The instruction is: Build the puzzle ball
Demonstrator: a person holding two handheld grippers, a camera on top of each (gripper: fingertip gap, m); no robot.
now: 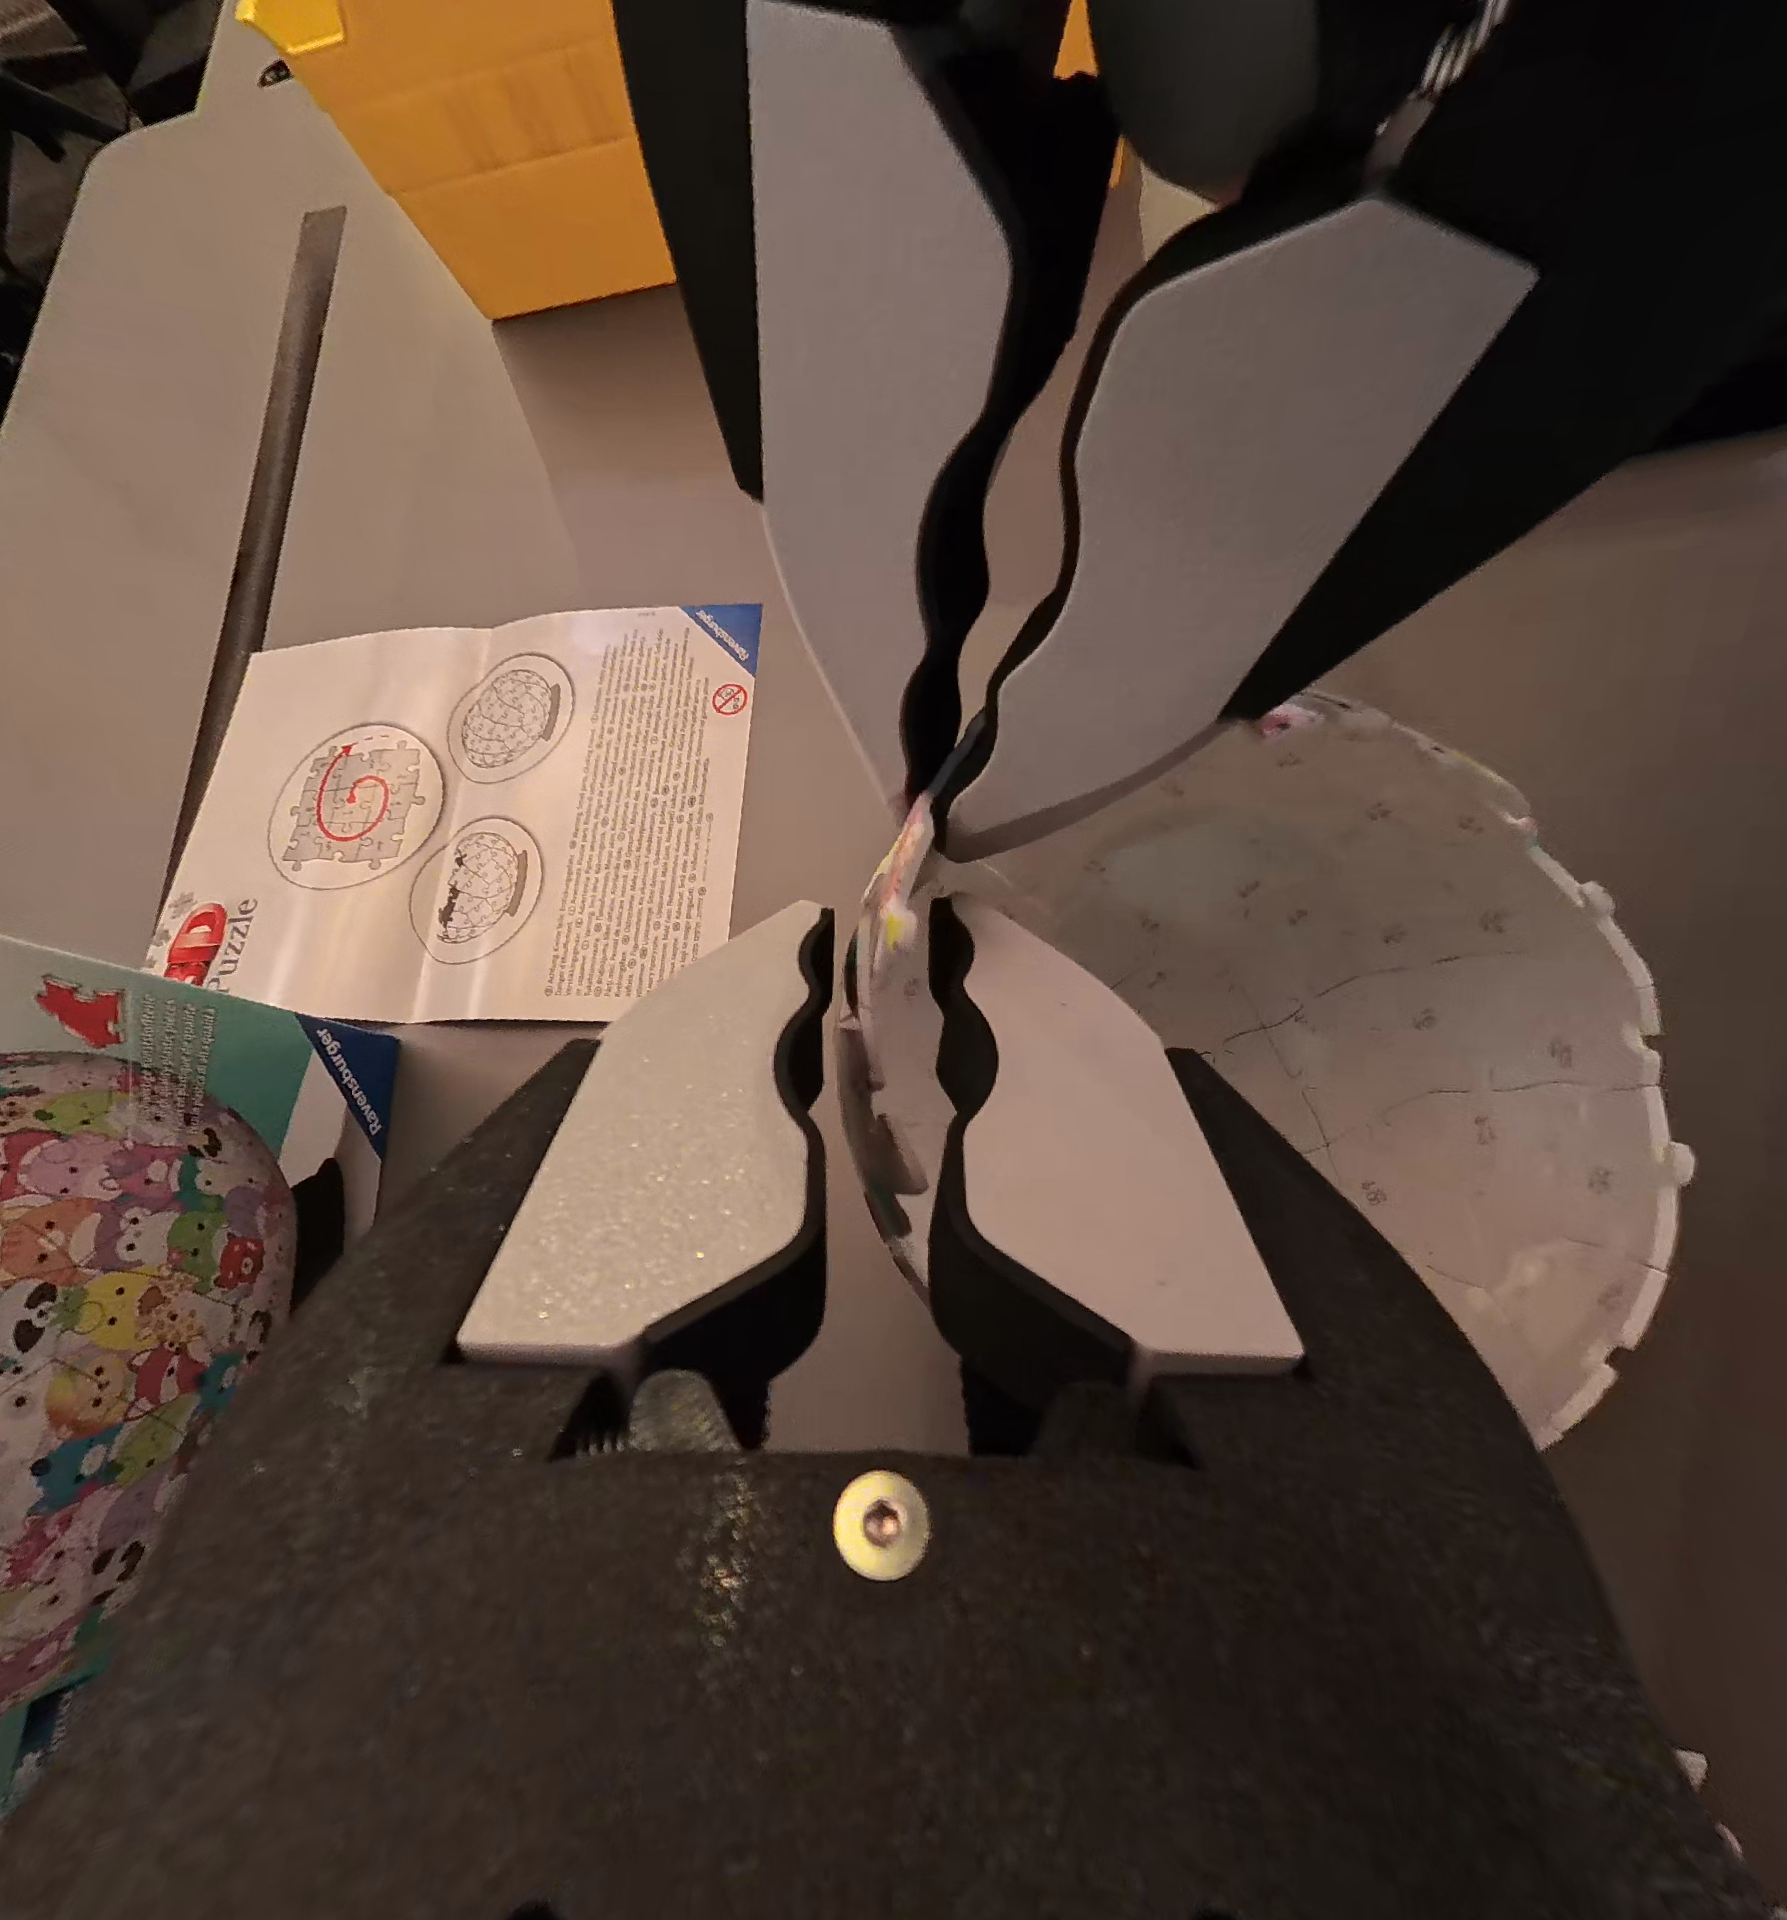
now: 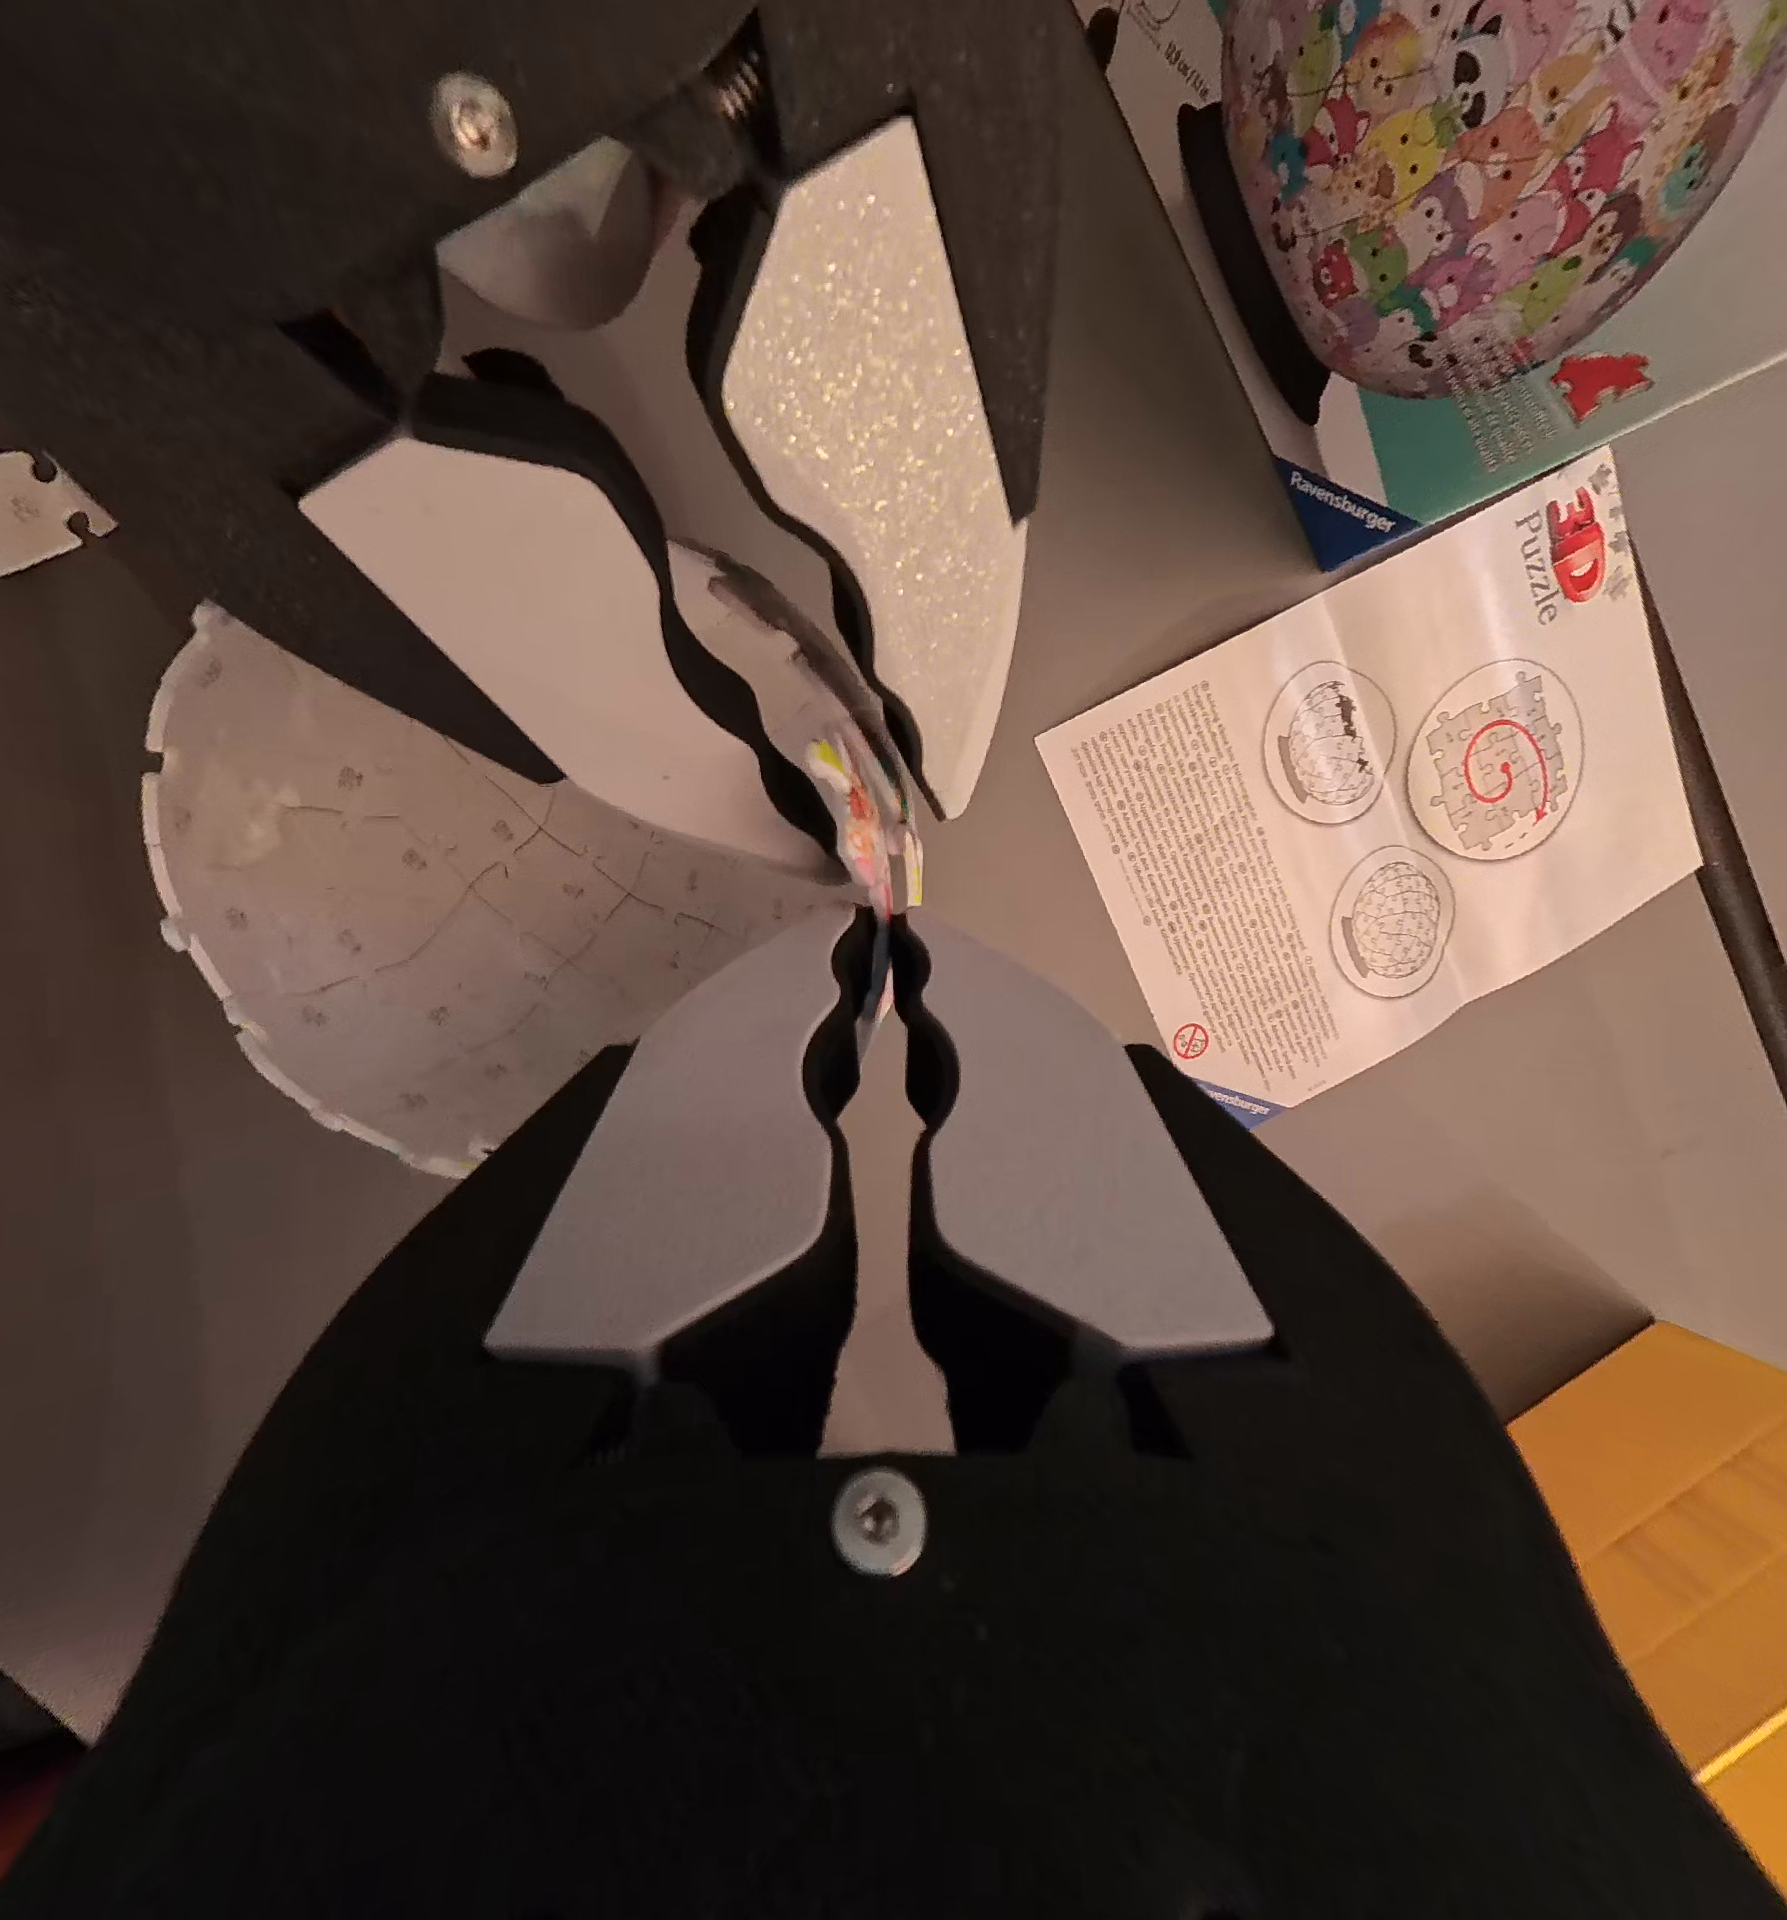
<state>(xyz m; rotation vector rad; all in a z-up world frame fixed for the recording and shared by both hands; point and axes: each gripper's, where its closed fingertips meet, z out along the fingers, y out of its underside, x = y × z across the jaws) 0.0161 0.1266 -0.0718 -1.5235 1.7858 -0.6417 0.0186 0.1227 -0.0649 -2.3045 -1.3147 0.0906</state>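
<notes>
A half-built puzzle ball lies as an open white shell with its numbered inside facing me; it also shows in the right wrist view. My left gripper is shut on the shell's rim, one finger inside and one outside. My right gripper is shut on a thin colourful puzzle piece and holds it against that same rim, tip to tip with the left gripper. In the left wrist view the right gripper comes down from above with the piece.
The puzzle box and the unfolded instruction leaflet lie on the grey table. A yellow cardboard box stands behind. A loose white piece lies beyond the shell. Less than 4 cm separates the two grippers' tips.
</notes>
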